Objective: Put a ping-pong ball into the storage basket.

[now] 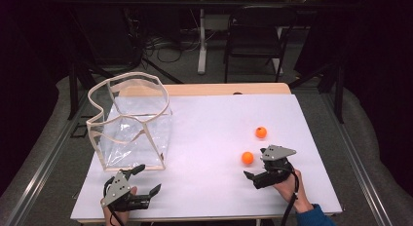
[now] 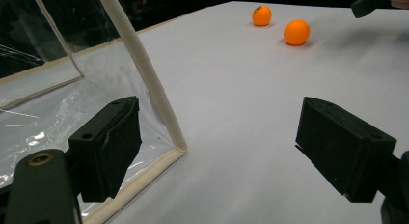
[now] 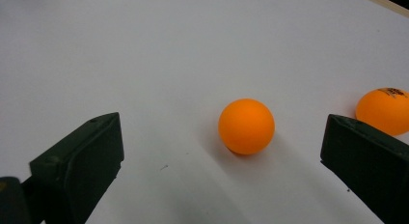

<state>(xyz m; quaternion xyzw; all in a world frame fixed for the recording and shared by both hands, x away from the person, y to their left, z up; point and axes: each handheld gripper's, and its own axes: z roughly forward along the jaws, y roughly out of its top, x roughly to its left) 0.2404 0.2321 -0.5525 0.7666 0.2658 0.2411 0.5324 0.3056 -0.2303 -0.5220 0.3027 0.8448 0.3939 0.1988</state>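
Ping-pong ball [image 3: 246, 126], the nearer of two orange ones, lies on the white table top [image 1: 214, 138] well to the right of the clear plastic bag [image 1: 134, 123], and the right gripper [image 1: 258, 163] sits just beside it with its jaws spread wide and nothing between them. In the right gripper view the ball rests ahead of the gap, closer to the right jaw than the left, not yet inside it. The second ping-pong ball [image 1: 261, 132] lies a little beyond the first, farther from the bag, with a dark printed mark on top.

The step in hand looks like the approach for a pick. The next move would call for sliding the right gripper forward until the ball sits between the pads, then closing gently on its widest part; a smooth, light, hard sphere of this kind could easily roll or squirt away if one pad touches first.

The left gripper [image 1: 143, 179] rests just in front of the bag's near corner, also spread wide and empty, one jaw close to the bag wall though I cannot tell if it touches.

The bag is glossy, crinkled transparent film edged with a cream fabric trim [image 2: 144, 69] that holds its mouth open in an uneven loop. It stands upright, likely as the place where the balls are meant to go.
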